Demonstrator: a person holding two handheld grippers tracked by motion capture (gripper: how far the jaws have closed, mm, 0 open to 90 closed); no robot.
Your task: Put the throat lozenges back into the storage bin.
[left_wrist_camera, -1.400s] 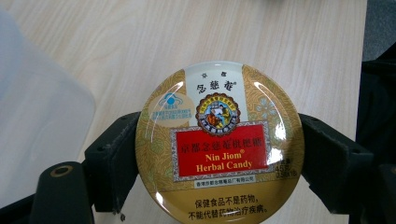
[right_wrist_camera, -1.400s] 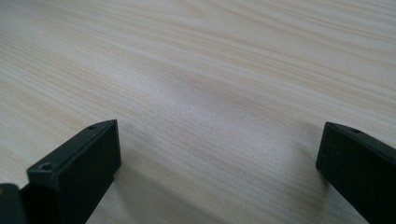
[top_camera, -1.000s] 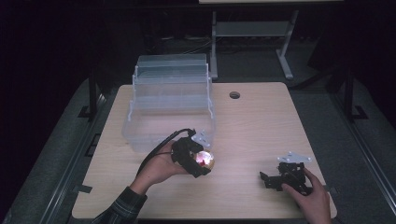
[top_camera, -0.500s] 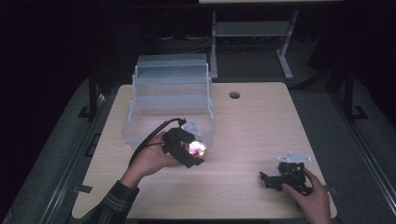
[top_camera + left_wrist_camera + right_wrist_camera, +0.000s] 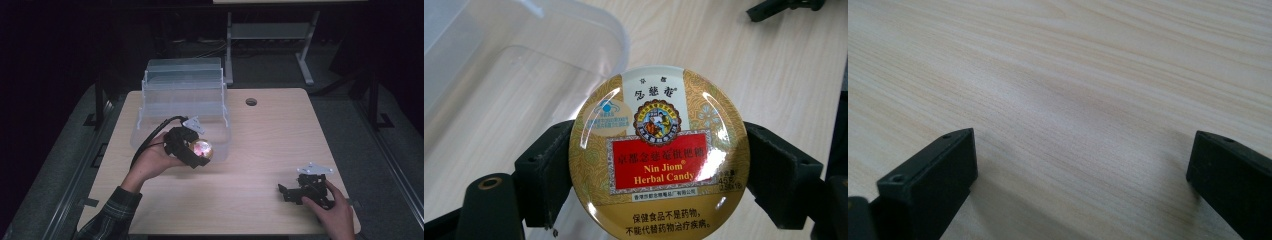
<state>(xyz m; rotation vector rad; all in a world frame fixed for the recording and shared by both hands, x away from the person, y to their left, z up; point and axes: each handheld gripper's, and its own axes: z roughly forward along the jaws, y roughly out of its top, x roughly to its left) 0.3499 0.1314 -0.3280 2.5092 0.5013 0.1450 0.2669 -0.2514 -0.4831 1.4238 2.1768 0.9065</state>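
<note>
A round gold candy tin with a red "Nin Jiom Herbal Candy" label is clamped between the two jaws of my left gripper. In the high view the left gripper holds the shiny tin just above the near right rim of a clear plastic bin. My right gripper rests on the wooden table at the near right, under a hand. Its jaws stand wide apart over bare wood in the right gripper view, with nothing between them.
The clear bin has a taller stepped back section. A round cable hole sits in the table's far middle. A metal stand is on the floor behind the table. Bare wood lies between the two grippers.
My left gripper has carried the tin away from the table's near middle, up and back toward the bin's front rim. The right gripper has stayed put.
</note>
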